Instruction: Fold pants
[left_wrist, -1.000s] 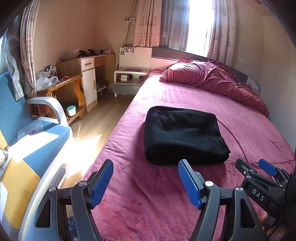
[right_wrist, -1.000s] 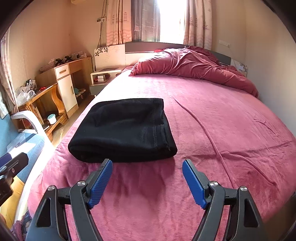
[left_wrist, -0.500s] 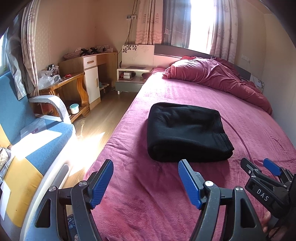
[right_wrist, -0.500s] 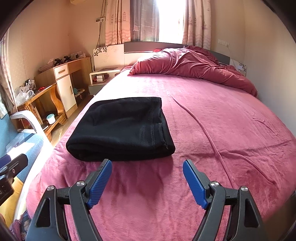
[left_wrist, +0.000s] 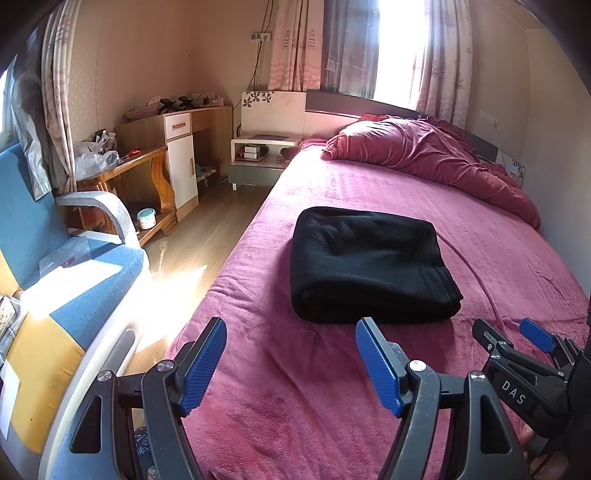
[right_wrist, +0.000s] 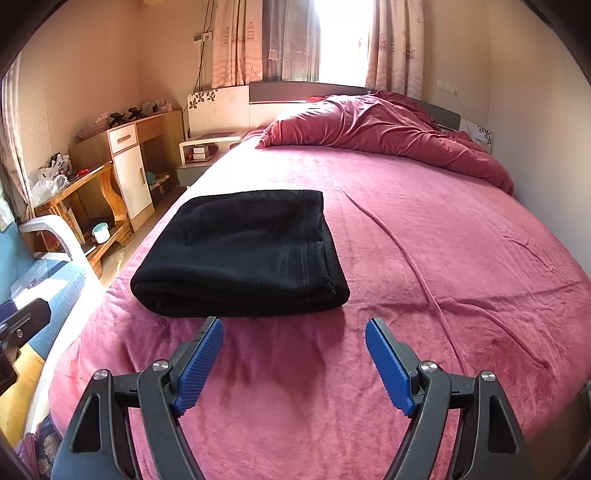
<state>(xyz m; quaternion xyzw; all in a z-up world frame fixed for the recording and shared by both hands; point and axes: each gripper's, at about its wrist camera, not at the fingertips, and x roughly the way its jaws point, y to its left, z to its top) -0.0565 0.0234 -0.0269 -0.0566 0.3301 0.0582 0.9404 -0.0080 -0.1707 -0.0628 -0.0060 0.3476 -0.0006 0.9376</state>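
The black pants (left_wrist: 369, 266) lie folded into a thick rectangle on the pink bedspread (left_wrist: 295, 387), near the bed's left edge. In the right wrist view the same pants (right_wrist: 243, 254) rest just beyond the fingertips. My left gripper (left_wrist: 291, 354) hovers open over the bedspread in front of the pants, nothing between its blue pads. My right gripper (right_wrist: 293, 354) is open too, apart from the cloth. The right gripper (left_wrist: 517, 339) also shows at the lower right of the left wrist view.
A rumpled red quilt (right_wrist: 388, 125) lies at the head of the bed. Left of the bed are a wooden floor (left_wrist: 192, 236), a blue and yellow armchair (left_wrist: 48, 280), a wooden desk (left_wrist: 147, 147) and a white nightstand (left_wrist: 258, 155). A wall (right_wrist: 546, 147) runs along the bed's right side.
Both views have shifted slightly, so the pants sit a little differently in frame. Both grippers stay open and the pants lie unmoved.
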